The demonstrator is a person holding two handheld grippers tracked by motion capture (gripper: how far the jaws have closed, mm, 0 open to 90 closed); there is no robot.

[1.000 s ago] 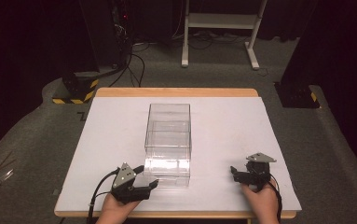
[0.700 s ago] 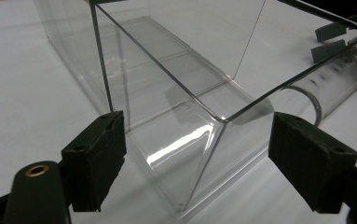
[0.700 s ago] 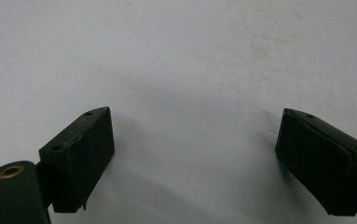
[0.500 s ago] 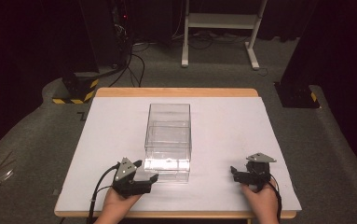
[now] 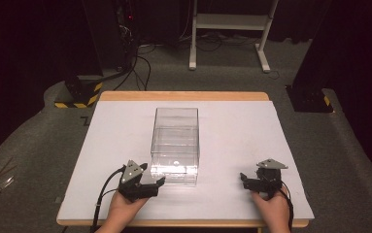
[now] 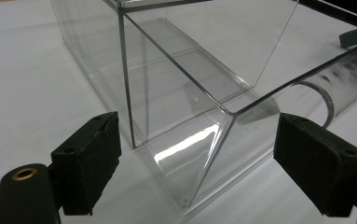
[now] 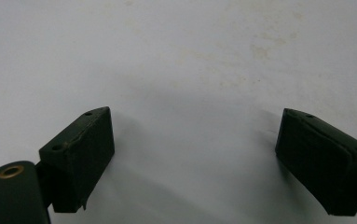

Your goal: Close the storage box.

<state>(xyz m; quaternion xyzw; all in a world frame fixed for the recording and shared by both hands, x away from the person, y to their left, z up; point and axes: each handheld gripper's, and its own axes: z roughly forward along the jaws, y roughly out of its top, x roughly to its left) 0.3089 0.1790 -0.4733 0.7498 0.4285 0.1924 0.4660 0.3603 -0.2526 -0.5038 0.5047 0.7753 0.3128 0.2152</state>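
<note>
- in the high view, my left gripper (image 5: pixel 150 183) was just beside the near left corner of the clear box (image 5: pixel 176 143), which stood in the middle of the white table (image 5: pixel 232 136). my right gripper (image 5: pixel 247 180) rested well apart from it, near the right edge.
- in the left gripper view, my jaws were spread wide, and the near corner of the clear box (image 6: pixel 185 116) was between them, not touched.
- in the right gripper view, my jaws were spread wide over the bare white table (image 7: pixel 185 65).
</note>
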